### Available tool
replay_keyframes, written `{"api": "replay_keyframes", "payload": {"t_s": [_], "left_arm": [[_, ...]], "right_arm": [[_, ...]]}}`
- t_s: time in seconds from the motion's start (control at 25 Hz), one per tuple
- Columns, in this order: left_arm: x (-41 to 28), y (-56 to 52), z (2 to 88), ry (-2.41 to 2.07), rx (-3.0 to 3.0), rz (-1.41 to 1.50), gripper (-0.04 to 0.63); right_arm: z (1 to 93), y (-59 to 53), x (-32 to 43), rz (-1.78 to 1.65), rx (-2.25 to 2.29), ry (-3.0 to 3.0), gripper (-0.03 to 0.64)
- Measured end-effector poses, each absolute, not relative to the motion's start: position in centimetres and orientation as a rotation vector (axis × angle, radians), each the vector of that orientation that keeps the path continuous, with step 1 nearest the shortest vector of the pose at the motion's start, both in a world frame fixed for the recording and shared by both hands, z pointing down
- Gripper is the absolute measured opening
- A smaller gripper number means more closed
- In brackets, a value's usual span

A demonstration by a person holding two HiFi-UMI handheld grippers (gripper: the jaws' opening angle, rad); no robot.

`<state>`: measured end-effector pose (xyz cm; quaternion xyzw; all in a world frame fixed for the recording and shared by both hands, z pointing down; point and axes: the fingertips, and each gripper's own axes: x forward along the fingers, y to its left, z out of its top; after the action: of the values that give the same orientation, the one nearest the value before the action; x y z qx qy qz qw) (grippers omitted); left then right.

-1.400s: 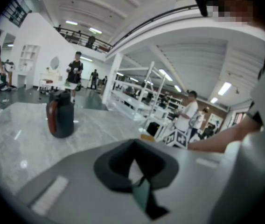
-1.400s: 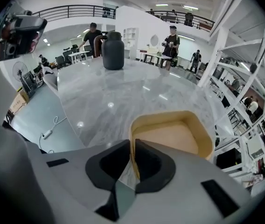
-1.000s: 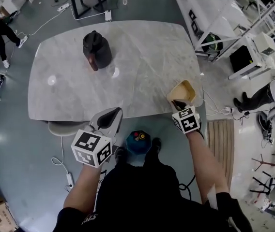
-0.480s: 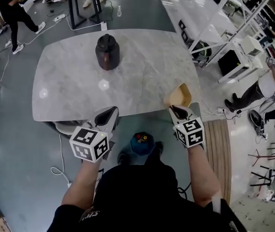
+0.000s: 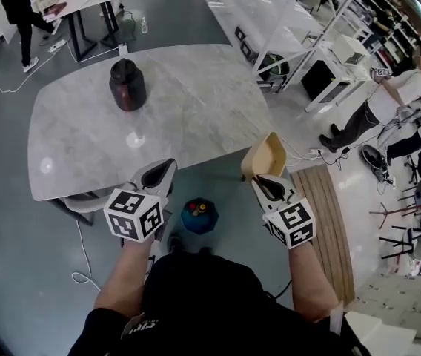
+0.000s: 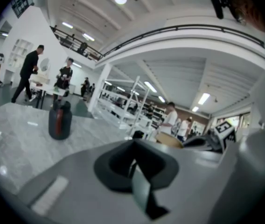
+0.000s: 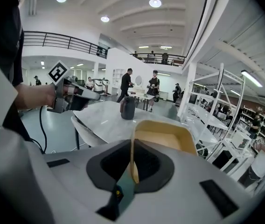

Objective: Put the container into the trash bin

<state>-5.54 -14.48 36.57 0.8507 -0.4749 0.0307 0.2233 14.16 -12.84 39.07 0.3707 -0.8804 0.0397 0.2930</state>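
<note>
The container (image 5: 264, 156) is a shallow tan tray. It hangs in the air past the table's near right edge, tilted up on its side. My right gripper (image 5: 265, 183) is shut on its near wall; in the right gripper view that wall (image 7: 133, 158) stands pinched between the jaws of the right gripper (image 7: 133, 171). My left gripper (image 5: 161, 172) hovers over the table's near edge, shut with nothing in it, as the left gripper view (image 6: 133, 163) shows. A blue round bin (image 5: 199, 216) with coloured bits inside stands on the floor between the two grippers, by the person's feet.
A dark jug (image 5: 127, 85) stands on the marble table (image 5: 196, 102). A pale chair (image 5: 84, 203) is tucked under the table's near left side. White racks (image 5: 284, 21) and several people stand to the right and far left. A slatted floor strip (image 5: 333, 221) lies right.
My right gripper has lifted the container off the table's corner and drawn it back over the floor. The left gripper has shifted a little, and the head view has swung.
</note>
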Motion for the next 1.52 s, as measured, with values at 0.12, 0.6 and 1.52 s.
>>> {"api": "replay_keyframes", "payload": {"t_s": [0.12, 0.6, 1.52], "left_arm": [[-2.7, -13.6, 37.3, -1.263, 2.364, 0.132, 0.009], [5.8, -10.5, 41.7, -1.114, 2.366, 0.33, 0.009], [3.9, -9.5, 57.1, -0.881, 2.274, 0.582, 0.009]], "right_arm": [[38.8, -10.6, 16.5, 0.121, 1.025, -2.358, 0.012], [45.3, -4.6, 19.5, 0.402, 0.956, -2.399, 0.012], [64.3, -3.9, 11.4, 0.738, 0.91, -2.293, 0.012]]}}
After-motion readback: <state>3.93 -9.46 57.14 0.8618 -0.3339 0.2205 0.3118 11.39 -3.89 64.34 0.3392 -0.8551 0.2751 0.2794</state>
